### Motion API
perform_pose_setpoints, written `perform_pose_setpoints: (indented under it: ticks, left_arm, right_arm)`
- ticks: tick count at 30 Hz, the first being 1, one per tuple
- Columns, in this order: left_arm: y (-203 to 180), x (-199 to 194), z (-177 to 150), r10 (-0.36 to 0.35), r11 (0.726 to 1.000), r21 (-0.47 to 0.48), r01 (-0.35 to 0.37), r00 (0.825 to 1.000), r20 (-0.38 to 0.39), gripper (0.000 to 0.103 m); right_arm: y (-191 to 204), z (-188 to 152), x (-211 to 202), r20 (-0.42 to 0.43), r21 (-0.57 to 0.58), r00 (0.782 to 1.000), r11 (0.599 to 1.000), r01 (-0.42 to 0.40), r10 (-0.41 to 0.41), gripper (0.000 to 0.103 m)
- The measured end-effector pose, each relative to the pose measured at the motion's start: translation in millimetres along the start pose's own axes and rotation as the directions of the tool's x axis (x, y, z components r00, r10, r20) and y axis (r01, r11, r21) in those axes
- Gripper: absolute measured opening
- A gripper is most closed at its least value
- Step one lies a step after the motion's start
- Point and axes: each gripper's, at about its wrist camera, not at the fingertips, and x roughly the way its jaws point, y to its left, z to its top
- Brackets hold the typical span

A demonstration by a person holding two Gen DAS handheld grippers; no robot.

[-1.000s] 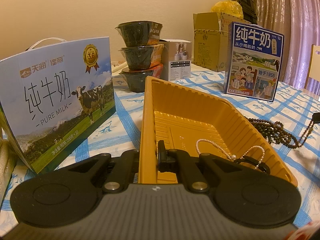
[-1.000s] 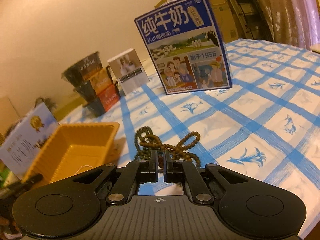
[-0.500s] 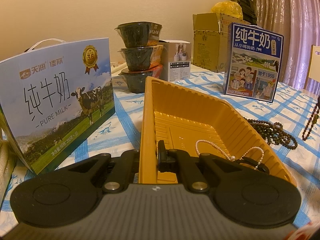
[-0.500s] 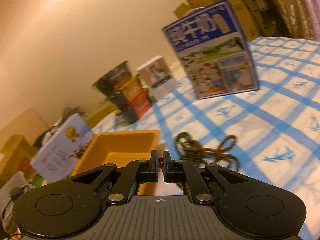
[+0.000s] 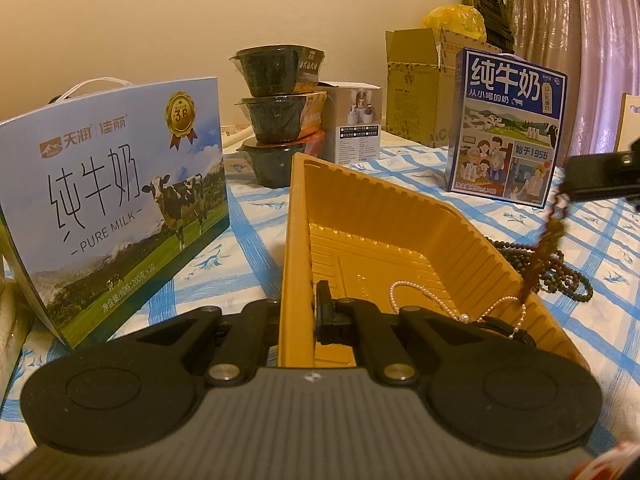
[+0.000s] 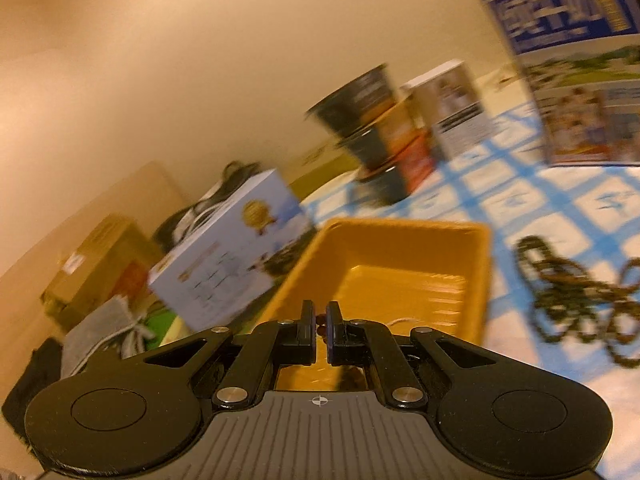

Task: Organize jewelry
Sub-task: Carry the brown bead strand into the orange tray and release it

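Beads now hang off the tabletop (image 5: 256,236): the right gripper (image 6: 319,322), clenched on a brown bead strand (image 5: 546,240), has swung it over the yellow tray (image 5: 400,216) (pearls already inside), whose wall the left gripper (image 5: 298,312) grasps. Dropping looks next.

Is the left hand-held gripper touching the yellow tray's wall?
Touching. The left wrist view shows the left hand-held gripper shut on the yellow tray, with one finger inside the near wall, the other outside it, and no gap visible.
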Motion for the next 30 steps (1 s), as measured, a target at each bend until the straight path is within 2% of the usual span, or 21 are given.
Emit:
perform_pose_setpoints:
  ticks: [6,15,17,19,21,25,30]
  left_arm:
    - [-1,0,-1,0.001,1.0,-0.001,-0.001,1.0,-0.001,0.004]
    - [1,0,-2,0.003,1.0,-0.005,-0.003,1.0,-0.003,0.004]
    - [1,0,-2,0.003,1.0,-0.007,-0.003,1.0,-0.004,0.004]
    - [1,0,-3,0.003,1.0,-0.006,-0.003,1.0,-0.003,0.004]
    - [0,-1,-3,0.004,1.0,-0.006,-0.004,1.0,-0.003,0.004]
    - [0,-1,-3,0.004,1.0,-0.005,-0.004,1.0,-0.003,0.004]
    - [-1,-1,-3,0.005,1.0,-0.004,-0.005,1.0,-0.003,0.004]
  right_arm:
    - [12,-12,41,-0.085,0.009,0.994,0.998,-0.066,0.067,0.005]
    - [4,-34,74,-0.188,0.025,0.982,1.0,-0.012,0.017,0.005]
    - [3,-36,73,-0.193,0.009,0.981,1.0,0.01,-0.008,0.007]
    - [2,-39,66,-0.183,-0.018,0.982,0.999,0.036,-0.039,0.016]
    - [-3,-43,55,-0.164,-0.007,0.985,0.998,0.059,-0.059,0.036]
    - [-20,-49,28,-0.12,0.017,0.985,0.992,0.127,-0.124,0.039]
    - [-55,-52,-5,-0.088,0.011,0.955,0.958,0.286,-0.284,0.039]
